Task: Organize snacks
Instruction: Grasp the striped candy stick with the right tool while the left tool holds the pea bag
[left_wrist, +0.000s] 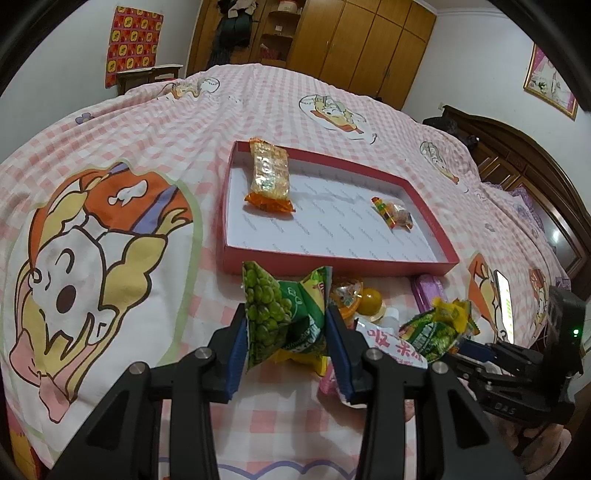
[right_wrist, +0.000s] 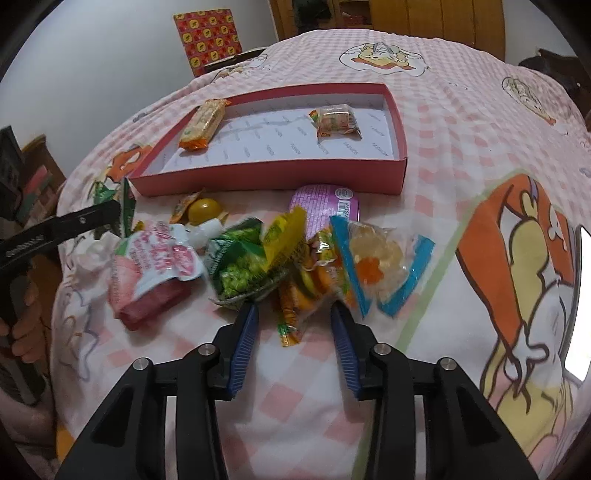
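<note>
Pink checked bed (left_wrist: 258, 103) carries a red box (left_wrist: 332, 260); left gripper (left_wrist: 286, 325) fingers pinch a green pea packet (left_wrist: 280, 310), right gripper (right_wrist: 293, 314) fingers spread over a snack pile (right_wrist: 295, 258).

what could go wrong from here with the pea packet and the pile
1. The left gripper pinches the green pea packet only by its crumpled lower part; the bag may slip or swing on the way to the red box.
2. The right gripper is open at a heap of overlapping wrappers; closing may catch the second pea packet and the orange candy bag together.
3. The long orange packet leans on the box's far wall and could be knocked out.
</note>
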